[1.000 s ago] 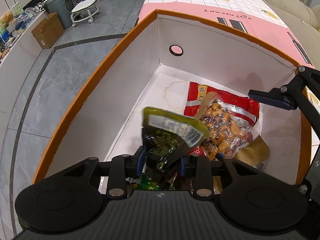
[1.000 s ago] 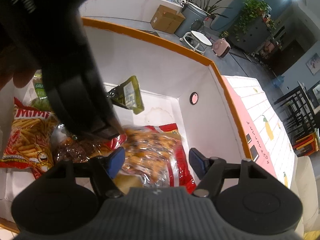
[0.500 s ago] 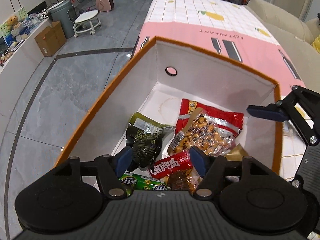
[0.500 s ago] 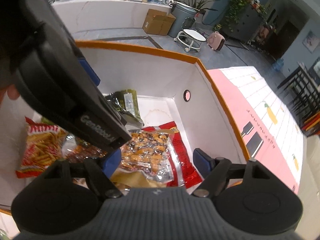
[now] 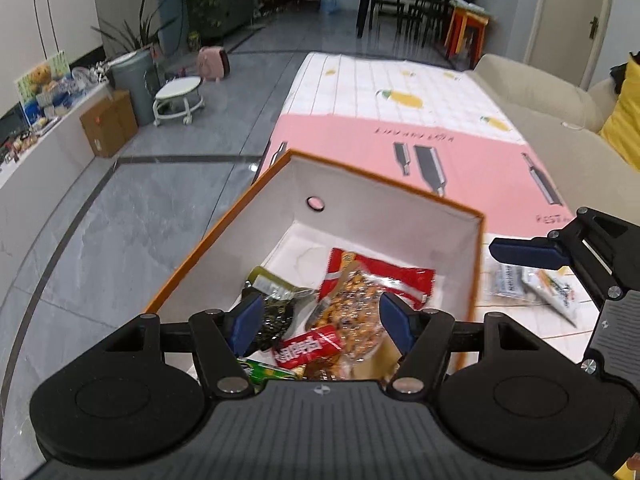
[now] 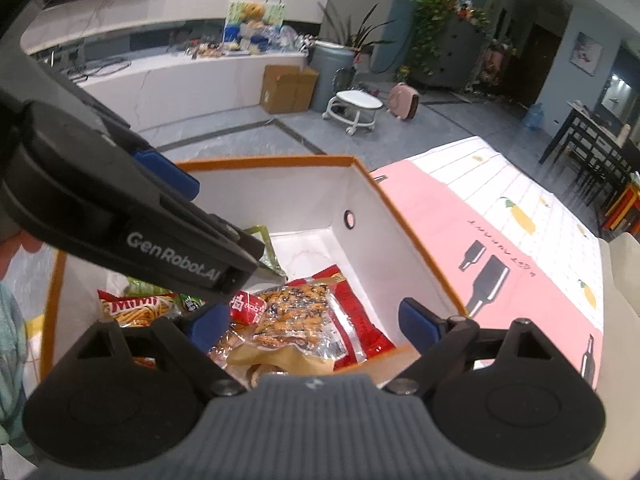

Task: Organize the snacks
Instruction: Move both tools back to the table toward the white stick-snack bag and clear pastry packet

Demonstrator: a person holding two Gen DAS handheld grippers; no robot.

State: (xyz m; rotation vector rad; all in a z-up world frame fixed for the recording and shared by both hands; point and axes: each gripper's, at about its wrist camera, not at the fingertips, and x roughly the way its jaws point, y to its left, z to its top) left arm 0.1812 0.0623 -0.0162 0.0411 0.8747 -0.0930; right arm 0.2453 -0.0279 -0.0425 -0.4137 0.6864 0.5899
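While tilted down over the box (image 5: 224,240), both tongs (image 5: 320,320) (image 6: 312,324) gape empty, right widening.

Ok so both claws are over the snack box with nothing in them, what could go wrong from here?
1. The box sits at the table's edge over the floor; a nudge could tip it off.
2. The left claw and right claw crowd one spot, and the right claw's jaws are opening, so they may collide.
3. Packets lie on the table outside the box, beside the right claw's finger, which could knock them.
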